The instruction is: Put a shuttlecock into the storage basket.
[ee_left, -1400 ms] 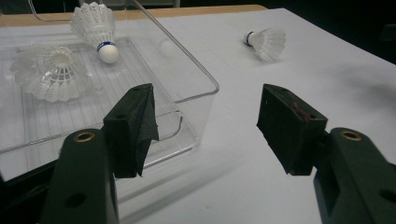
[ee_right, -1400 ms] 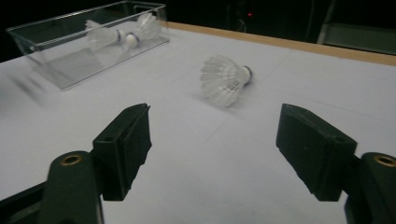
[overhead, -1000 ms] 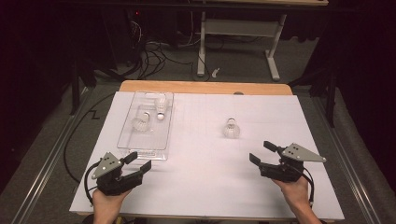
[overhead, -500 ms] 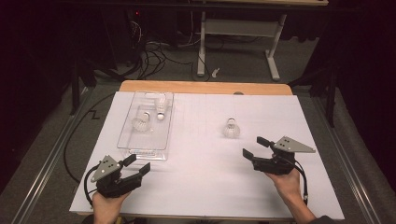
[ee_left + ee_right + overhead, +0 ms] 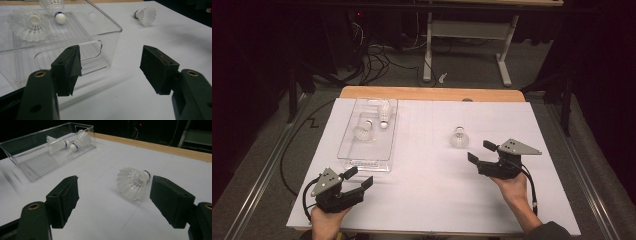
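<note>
On the white table (image 5: 427, 200), one shuttlecock (image 5: 458, 137) is seen lying on its side, out in the open. It is placed just ahead of the right gripper (image 5: 479, 151), a little to that gripper's left, and is not touched by it. Seen from the right gripper view, the shuttlecock (image 5: 133, 182) is found between the two black jaws but farther off, nearer the right jaw, with its feathers turned to the left and its cork tip to the right. The right gripper's jaws are spread wide and nothing is held in them.

Near the front left of the table, the left gripper (image 5: 361, 177) is held low by a hand (image 5: 324, 222). Its jaws are spread wide too, and nothing is held. A clear box (image 5: 384, 150) is set just ahead of it. From the left gripper view, the box (image 5: 110, 32) is seen close beyond the left jaw. Two more shuttlecocks are kept inside the box: one (image 5: 362, 131) near the middle and one (image 5: 384, 112) toward the far end. The loose shuttlecock is kept well apart from the box, to its right.
</note>
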The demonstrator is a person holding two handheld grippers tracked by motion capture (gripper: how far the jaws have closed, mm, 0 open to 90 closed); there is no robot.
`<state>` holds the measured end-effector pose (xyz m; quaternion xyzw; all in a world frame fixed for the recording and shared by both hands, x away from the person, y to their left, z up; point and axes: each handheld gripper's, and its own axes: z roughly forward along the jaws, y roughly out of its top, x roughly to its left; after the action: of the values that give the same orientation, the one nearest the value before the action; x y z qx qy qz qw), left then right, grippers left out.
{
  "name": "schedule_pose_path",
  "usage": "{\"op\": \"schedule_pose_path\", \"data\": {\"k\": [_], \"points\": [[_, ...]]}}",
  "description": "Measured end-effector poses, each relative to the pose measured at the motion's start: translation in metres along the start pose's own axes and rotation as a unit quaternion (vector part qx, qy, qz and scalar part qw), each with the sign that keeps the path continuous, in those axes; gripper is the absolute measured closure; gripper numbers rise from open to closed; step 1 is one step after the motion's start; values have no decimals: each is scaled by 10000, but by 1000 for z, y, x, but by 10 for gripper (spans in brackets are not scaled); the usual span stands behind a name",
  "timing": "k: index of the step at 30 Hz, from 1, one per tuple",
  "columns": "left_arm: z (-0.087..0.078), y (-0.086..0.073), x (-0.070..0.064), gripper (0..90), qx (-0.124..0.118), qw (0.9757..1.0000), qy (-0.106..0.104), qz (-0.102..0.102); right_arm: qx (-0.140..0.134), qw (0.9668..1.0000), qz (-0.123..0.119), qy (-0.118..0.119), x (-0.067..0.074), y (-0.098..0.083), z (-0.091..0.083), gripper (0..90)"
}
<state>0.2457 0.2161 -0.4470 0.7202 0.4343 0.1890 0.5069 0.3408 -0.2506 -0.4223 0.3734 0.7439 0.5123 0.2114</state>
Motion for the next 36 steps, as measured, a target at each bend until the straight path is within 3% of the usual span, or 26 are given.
{"op": "schedule_pose_path", "data": {"k": [10, 22, 36], "points": [[0, -1, 0, 335, 10, 10000, -11, -14, 133, 9998, 57, -129, -4, 5, 10, 262], [-1, -1, 2, 332, -16, 10000, -7, -30, 242, 9996, -47, -159, -3, 19, 30, 266], [-1, -1, 1, 334, -37, 10000, 1, -12, 625, 9979, -57, -178, -3, 32, 52, 319]]}}
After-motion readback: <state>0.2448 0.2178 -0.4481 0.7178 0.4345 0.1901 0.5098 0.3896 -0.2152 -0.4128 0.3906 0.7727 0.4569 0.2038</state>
